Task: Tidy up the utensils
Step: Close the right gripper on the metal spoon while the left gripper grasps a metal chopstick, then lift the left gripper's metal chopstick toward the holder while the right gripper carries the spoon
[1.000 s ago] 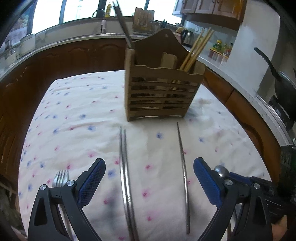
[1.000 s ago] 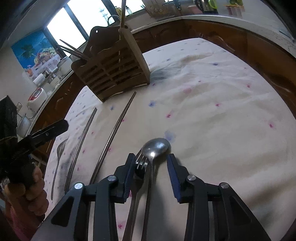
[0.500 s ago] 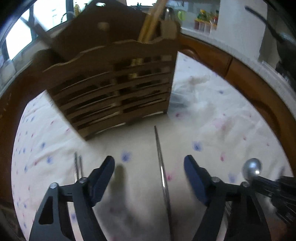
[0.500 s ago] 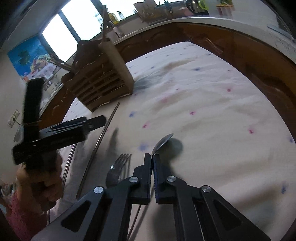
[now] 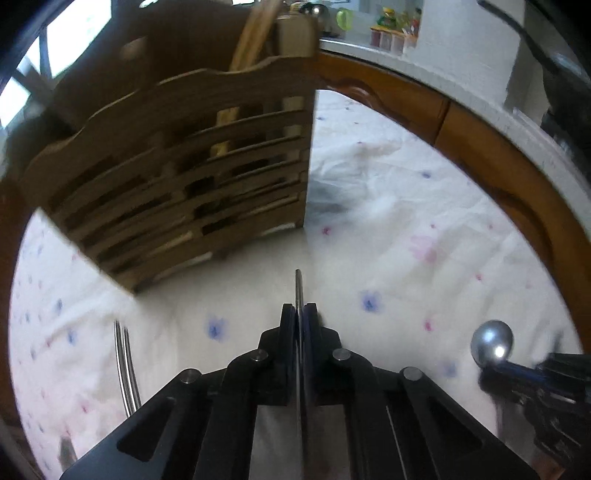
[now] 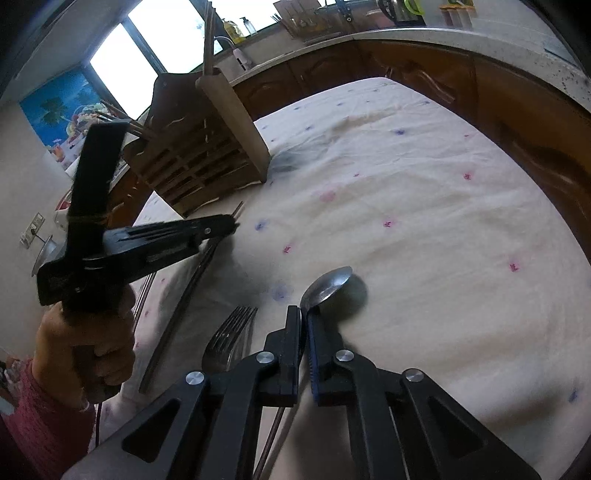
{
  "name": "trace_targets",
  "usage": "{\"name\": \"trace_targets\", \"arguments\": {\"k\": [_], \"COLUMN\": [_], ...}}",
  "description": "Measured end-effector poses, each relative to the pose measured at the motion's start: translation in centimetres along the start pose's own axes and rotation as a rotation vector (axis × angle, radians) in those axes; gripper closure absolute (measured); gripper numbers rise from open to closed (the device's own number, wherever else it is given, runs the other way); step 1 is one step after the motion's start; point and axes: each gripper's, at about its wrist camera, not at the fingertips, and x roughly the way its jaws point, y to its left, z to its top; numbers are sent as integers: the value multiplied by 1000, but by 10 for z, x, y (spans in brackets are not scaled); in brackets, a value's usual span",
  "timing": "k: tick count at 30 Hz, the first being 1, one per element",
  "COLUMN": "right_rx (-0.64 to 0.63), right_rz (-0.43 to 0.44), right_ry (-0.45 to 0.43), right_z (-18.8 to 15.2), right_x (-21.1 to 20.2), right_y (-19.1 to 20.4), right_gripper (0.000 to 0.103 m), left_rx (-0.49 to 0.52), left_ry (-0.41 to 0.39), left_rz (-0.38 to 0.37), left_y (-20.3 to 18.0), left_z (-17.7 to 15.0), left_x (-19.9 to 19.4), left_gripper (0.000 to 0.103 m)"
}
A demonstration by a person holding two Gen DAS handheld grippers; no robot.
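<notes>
presently the left gripper (image 5: 300,314) is clenched on a metal chopstick (image 5: 298,284), whose tip juts forward past the fingertips toward the wooden rack (image 5: 177,177). seen from the right wrist, the same gripper (image 6: 231,224) is held above the surface (image 6: 424,221), with the chopstick slanting down beneath it to the cloth. the rack stands upright on the cloth, just ahead of the chopstick tip; wooden chopsticks (image 5: 251,33) stand in its right compartment, and metal ones (image 6: 208,37) rise from the far end.

the right gripper (image 6: 304,314) is clamped on the neck of a spoon (image 6: 327,284); the bowl projects beyond the fingers and casts a shadow on the cloth. whether the bowl touches the cloth cannot be told. from the left wrist, the spoon bowl (image 5: 493,343) shows at right, ahead of the right gripper's dark body.

a fork (image 6: 229,339) lies on the cloth just left of the right gripper, tines pointing away. two further metal chopsticks (image 5: 125,365) lie side by side left of the left gripper.

the surface is covered by a cream cloth with blue and pink specks.
</notes>
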Motion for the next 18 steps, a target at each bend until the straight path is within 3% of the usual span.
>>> {"name": "trace_targets", "arguments": {"k": [9, 18], "right_rx": [-2, -50], "right_rz": [3, 18], "right_ry": [-71, -143], "right_z": [8, 18], "right_x": [-24, -52], "right_y": [7, 33], "right_gripper": [101, 101], "left_rx": [-83, -132], "left_ry": [-126, -257], "left_rz": [-92, -123], "left_y": [21, 42], "left_z": [-28, -61], "left_x": [-67, -145], "left_gripper": [100, 100]}}
